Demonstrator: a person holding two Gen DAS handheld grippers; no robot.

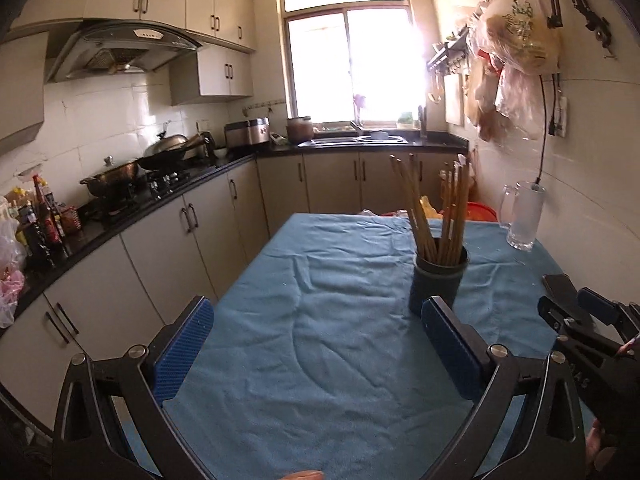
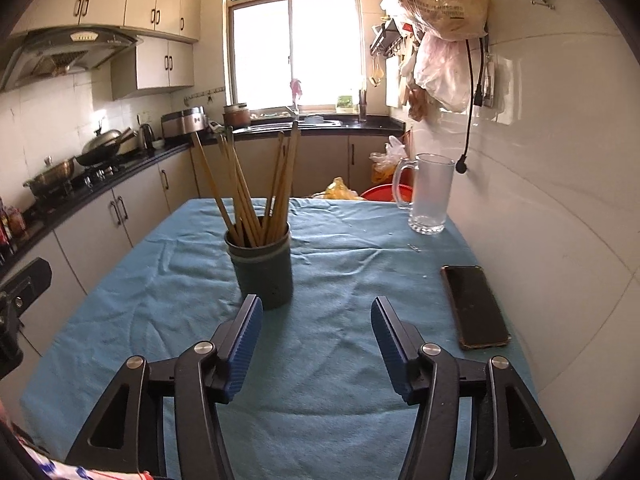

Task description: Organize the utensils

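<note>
The chopsticks [image 2: 248,184] stand fanned in a dark holder [image 2: 262,266] mid-counter on the blue cloth [image 2: 168,304]. The left gripper [image 1: 316,330] and right gripper [image 2: 316,332] both hover wide and empty. A phone [image 2: 474,306] and glass mug [image 2: 430,194] sit right of the holder.

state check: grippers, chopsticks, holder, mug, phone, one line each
left gripper: open, empty, above the cloth
right gripper: open, empty
chopsticks: standing in the holder, fanned out
holder: upright on the blue cloth
glass mug: upright, looks empty
phone: flat on the cloth, screen dark
</note>
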